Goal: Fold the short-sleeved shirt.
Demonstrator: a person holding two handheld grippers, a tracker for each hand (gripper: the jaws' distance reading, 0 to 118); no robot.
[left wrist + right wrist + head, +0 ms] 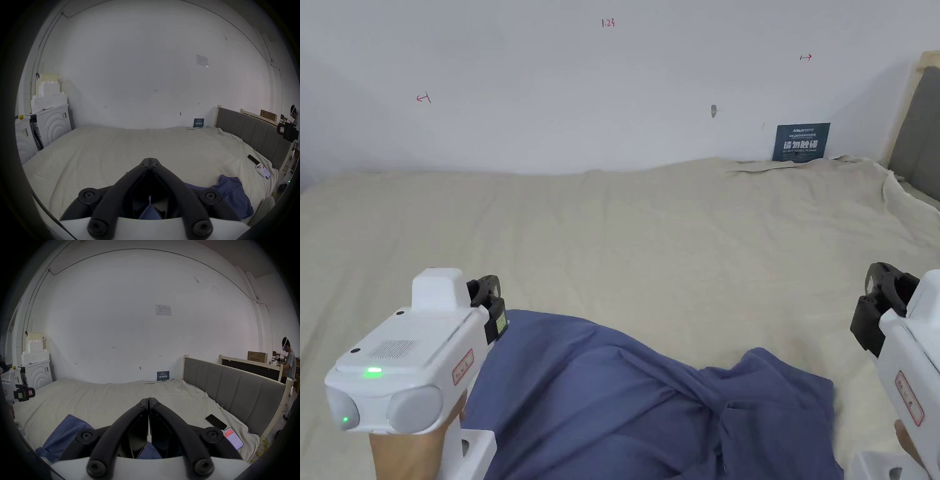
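Two tools hang above the bed point(650, 237), and neither one has cloth between its tips. Left tool point(150, 160), seen in its own view, has its jaws pressed together tip to tip, gripping nothing, out over bare sheet. Right tool point(148, 400) is the same story in its own view: jaws closed against each other, a hairline seam between them, nothing caught.

From the head view, the left tool sits at about 8 o'clock, just beside the upper left edge of the short-sleeved shirt point(625, 400); whether it touches the fabric, I cannot tell. Right tool is out at 4 o'clock, clear of the shirt's right edge.

That shirt, blue and rumpled, lies unfolded at 6 o'clock on the near part of the bed, one bunched lobe rising toward 5 o'clock with creases running across the middle. Cream sheet stretches away to the white wall point(562, 81) at 12 o'clock.

Over at 2 o'clock a dark blue sign point(801, 142) leans against the wall at the bed's far edge, and the grey headboard point(230, 389) runs along the right side. Two phones point(215, 421) lie on the sheet near that headboard, at about 4 o'clock in the right gripper view. Beyond the headboard, another person point(290, 360) stands wearing a headset.
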